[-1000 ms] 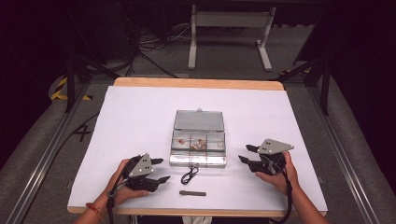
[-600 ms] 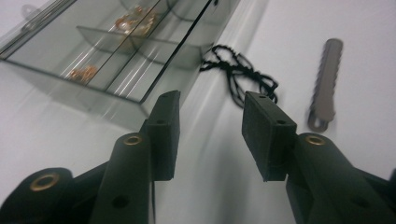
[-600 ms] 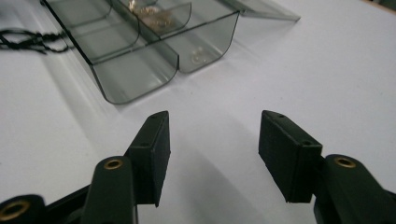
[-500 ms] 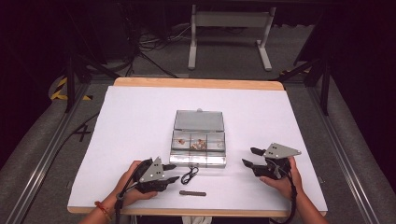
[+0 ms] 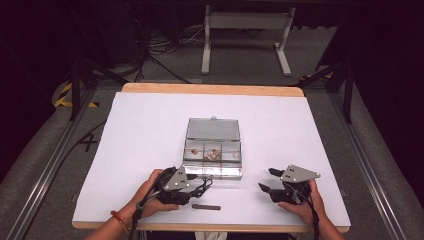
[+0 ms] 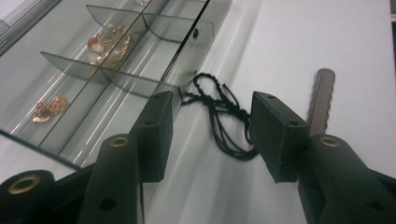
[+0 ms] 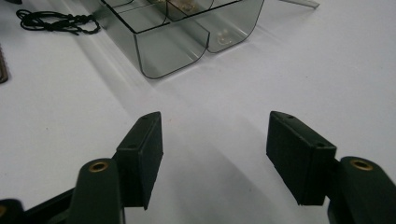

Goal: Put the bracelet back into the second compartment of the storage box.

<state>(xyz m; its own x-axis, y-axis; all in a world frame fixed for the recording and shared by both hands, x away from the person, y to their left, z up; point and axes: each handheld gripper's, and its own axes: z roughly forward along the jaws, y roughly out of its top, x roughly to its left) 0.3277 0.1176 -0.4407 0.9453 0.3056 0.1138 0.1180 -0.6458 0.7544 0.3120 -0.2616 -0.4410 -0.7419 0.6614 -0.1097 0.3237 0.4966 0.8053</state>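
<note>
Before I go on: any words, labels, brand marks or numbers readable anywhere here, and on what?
None that can be read.
Clear compartment box: no label; a faint embossed mark on its corner wall in the right gripper view is too blurred to read.
Left gripper and right gripper: plain black jaws, no lettering.
Floor left of the table: black-and-yellow hazard stripes and a dark cross mark, no text.

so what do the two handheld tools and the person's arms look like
Both the left tool and right tool are matte black, with blocky rectangular jaws, brass-coloured rivets at the joints and a grey three-cornered plate on top. A black cable trails from each. The forearms are bare, with a red band on the left wrist.
</note>
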